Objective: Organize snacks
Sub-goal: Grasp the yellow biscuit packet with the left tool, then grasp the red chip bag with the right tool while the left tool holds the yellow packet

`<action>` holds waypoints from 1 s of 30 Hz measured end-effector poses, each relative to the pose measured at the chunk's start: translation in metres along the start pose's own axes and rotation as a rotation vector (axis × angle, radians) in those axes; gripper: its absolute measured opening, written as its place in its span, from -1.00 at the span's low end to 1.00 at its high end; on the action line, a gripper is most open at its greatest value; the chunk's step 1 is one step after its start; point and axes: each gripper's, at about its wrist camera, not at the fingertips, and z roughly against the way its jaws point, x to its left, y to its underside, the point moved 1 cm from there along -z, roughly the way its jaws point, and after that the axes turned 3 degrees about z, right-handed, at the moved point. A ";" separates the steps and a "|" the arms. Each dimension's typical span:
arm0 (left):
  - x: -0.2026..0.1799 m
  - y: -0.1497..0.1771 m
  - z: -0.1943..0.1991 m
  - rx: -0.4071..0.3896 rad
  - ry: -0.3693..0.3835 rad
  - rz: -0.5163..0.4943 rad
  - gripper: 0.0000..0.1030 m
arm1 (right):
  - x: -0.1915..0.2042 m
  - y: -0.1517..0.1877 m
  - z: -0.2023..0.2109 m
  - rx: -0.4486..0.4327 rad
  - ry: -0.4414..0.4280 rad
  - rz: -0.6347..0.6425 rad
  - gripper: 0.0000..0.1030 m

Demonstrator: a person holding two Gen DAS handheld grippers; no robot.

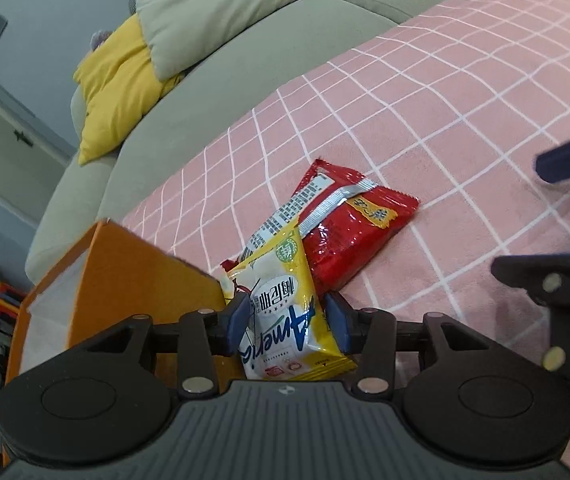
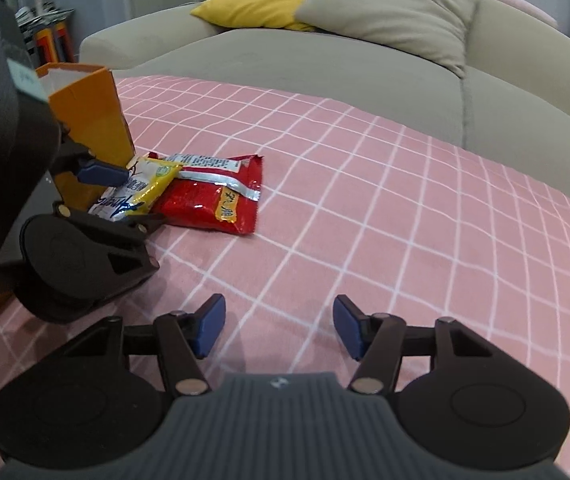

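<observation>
On the pink checked blanket over the sofa seat: two snack packets and an orange box, open at the top, standing at the blanket's edge.

Left gripper is down over the yellow-and-white packet. Blue pads sit either side of it, roughly mid-width. Left pad looks to be at the packet's edge, right pad just beside the other edge. Can't tell from the left wrist view whether they're actually pressing, as there's no visible crumple in the foil. From the right wrist view one blue finger lies over the packet's top corner, which doesn't settle it either. Calling it straddling, grip not confirmed.

The yellow packet lies right against the box's base, its far end overlapping the red packet. The red one lies flat, back seam up, just beyond, touching the yellow one and clear of the box.

Right gripper hovers over bare blanket, near the red packet but apart from it. Its fingers are spread about half-way with nothing between them.

Step in hand, my read: picking the yellow packet to drop in the box. Red packet not started.

Next move needs:
- Close the left fully on the packet's body, not only the loose edge; the foil is slick.
- Lift clear of the red packet so it isn't dragged along.
- Clear the box wall and release over the opening. The box looks light and might tip if bumped.
- The right could steady the box or go for the red packet.
</observation>
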 end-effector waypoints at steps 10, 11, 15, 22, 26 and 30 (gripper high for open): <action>0.027 0.003 0.020 -0.019 0.044 0.104 -0.75 | 0.004 -0.019 -0.027 -0.060 -0.073 0.140 -0.09; 0.034 0.004 0.023 -0.015 0.058 0.131 -0.76 | 0.005 -0.022 -0.030 -0.059 -0.079 0.154 -0.09; 0.056 0.006 0.035 -0.011 0.121 0.221 -0.78 | 0.013 -0.032 -0.039 -0.078 -0.085 0.222 -0.09; 0.079 0.010 0.055 0.031 0.229 0.354 -0.78 | 0.013 -0.045 -0.053 -0.078 -0.140 0.209 -0.01; 0.083 0.016 0.065 0.040 0.249 0.382 -0.78 | 0.018 -0.044 -0.050 -0.064 -0.152 0.210 -0.56; 0.084 0.023 0.071 0.052 0.268 0.400 -0.78 | 0.024 -0.041 -0.043 -0.032 -0.125 0.201 -1.00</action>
